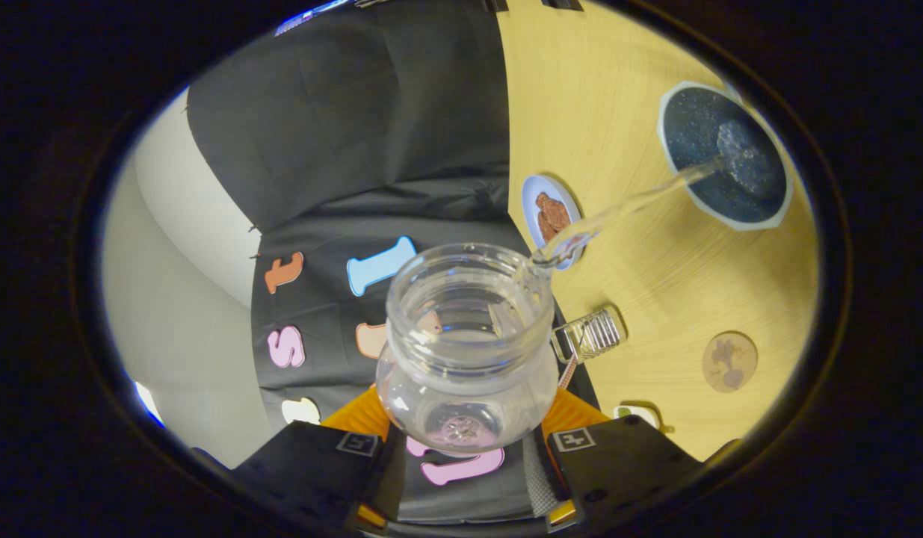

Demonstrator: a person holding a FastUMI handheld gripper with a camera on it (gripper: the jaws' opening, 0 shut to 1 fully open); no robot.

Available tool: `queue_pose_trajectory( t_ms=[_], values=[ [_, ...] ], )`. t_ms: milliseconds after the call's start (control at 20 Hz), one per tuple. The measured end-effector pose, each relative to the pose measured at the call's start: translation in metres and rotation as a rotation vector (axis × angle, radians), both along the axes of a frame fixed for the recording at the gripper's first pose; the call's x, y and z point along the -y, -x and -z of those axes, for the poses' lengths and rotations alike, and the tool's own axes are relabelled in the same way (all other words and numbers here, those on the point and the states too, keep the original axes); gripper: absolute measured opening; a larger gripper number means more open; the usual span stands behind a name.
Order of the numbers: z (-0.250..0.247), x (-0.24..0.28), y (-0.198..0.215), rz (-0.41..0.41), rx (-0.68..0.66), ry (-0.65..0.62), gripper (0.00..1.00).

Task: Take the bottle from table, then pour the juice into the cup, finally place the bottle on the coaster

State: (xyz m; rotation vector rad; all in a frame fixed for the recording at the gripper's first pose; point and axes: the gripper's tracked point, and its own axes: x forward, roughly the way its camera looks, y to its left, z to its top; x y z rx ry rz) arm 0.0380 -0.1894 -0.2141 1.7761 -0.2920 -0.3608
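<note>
Clear bottle [468, 344], pinched between the jaws and tipped, streams liquid over the counter [625, 112] into the dark cup [723, 164]. Hold tilt steady; keep stream centred, off the rim.

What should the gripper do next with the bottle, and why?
Probably hold the tilt a little longer. The gripper is shut on the bottle, a clear stream runs from its mouth into the cup, and some liquid seems left inside.
</note>
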Motion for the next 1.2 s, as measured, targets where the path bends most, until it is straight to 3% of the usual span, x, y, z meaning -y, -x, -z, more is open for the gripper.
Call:
queue_pose_trajectory(
  t_ms=[1200],
  values=[
    [-0.011, 0.015, -0.002, 0.076, 0.071, -0.081, 0.69]
  ],
)
